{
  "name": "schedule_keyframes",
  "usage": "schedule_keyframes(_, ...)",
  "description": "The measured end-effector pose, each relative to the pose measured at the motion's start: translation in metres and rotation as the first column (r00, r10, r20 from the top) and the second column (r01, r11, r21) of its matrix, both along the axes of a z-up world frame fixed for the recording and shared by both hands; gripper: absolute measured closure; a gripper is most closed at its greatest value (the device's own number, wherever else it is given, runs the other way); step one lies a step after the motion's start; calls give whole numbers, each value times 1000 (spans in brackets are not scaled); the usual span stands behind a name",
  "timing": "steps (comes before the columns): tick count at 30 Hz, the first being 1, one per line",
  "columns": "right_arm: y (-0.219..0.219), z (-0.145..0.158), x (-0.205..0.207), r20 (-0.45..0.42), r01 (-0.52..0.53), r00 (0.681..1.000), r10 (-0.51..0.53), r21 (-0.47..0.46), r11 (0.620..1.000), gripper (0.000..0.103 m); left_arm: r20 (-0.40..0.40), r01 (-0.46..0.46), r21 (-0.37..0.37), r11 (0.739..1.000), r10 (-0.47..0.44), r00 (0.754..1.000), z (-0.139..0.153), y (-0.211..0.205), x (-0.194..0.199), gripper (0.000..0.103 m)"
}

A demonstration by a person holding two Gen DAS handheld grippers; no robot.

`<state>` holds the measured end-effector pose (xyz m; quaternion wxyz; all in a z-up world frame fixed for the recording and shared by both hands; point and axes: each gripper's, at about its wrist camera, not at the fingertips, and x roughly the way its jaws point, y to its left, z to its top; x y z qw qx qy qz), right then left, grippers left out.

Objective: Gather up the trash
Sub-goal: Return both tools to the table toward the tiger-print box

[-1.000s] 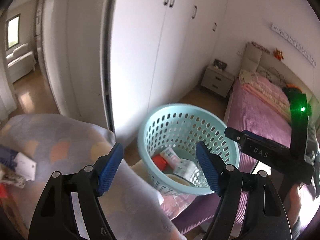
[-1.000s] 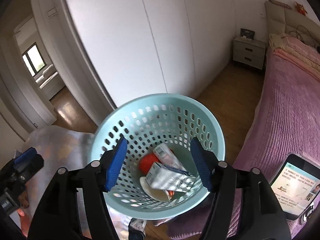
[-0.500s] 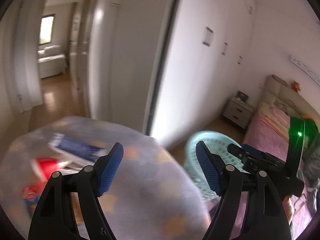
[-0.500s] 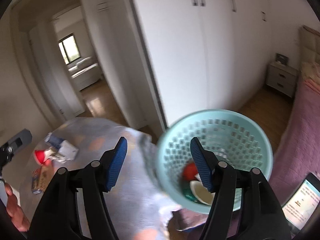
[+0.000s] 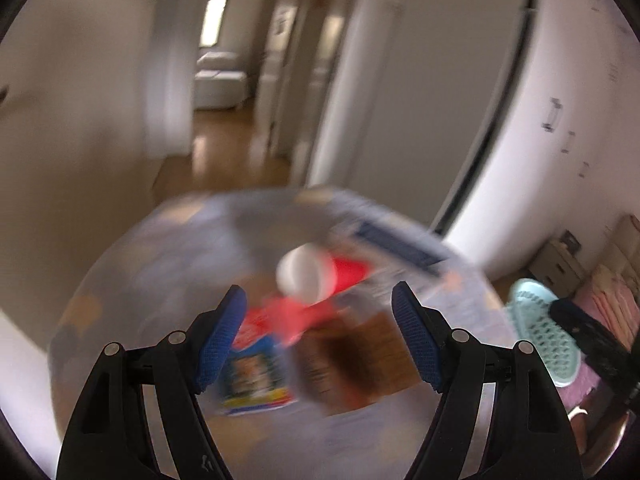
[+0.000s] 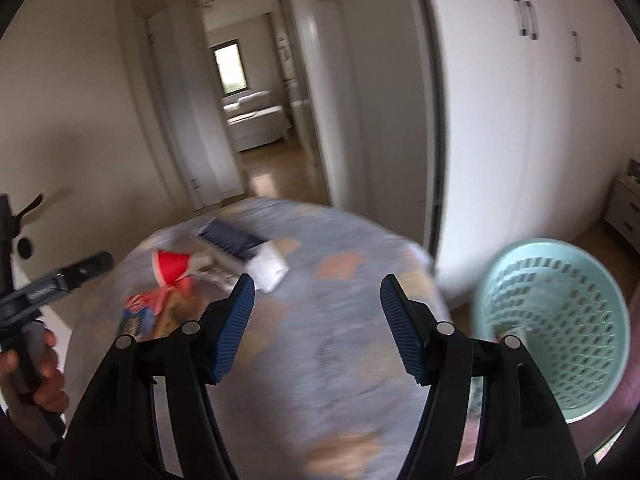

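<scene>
While trash pile [image 5: 320, 320] (red cup [image 5: 320, 276], blue packet [image 5: 256, 376], brown packet [image 5: 360, 356], dark-blue box [image 5: 400, 240]) now fills left view, basket [image 6: 560, 328] has slid to right edge: both hands swung from basket back to table. Next pickup likely. Left gripper [image 5: 318, 344] jaws wide apart, empty, over pile. Right gripper [image 6: 316, 328] likewise agape, empty, above bare cloth [image 6: 340, 360]. Table edge close to basket; open cloth right of pile, wardrobe [image 6: 500, 140] beyond.

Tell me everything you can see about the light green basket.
The basket is round, pale mint green and looks like plastic. Its wall is pierced with rows of small holes below a smooth rim. It stands upright and open beside the cloth-covered table, in front of the white wardrobe. The right tongs partly hide its near side; nothing grips it. Its contents are too blurred to name.
</scene>
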<state>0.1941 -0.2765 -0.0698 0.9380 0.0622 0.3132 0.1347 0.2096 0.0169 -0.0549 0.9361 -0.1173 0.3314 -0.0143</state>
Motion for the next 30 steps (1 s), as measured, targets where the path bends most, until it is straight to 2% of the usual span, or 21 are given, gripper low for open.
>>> schedule_keyframes(5, 38, -14, -1, -22, -87, 996, 88, 23, 996, 41, -93, -31, -26, 999, 28, 995, -34, 29, 0, 30)
schedule_keyframes(11, 72, -34, -4, -59, -153, 986, 156, 52, 987, 41, -161, -3, -21, 1000, 0, 987, -61, 28, 0, 30)
schedule_keyframes(22, 95, -39, -10, -77, -200, 976, 202, 36, 979, 41, -188, -13, 20, 1000, 16, 982, -83, 27, 4, 32)
schedule_keyframes(26, 104, -43, -12, -90, -218, 971, 220, 31, 976, 41, -186, -21, 55, 998, 31, 982, -86, 25, 3, 38)
schedule_keyframes(30, 116, -46, -14, -100, -240, 966, 240, 16, 971, 41, -177, -36, 48, 998, 44, 983, -87, 30, -1, 40)
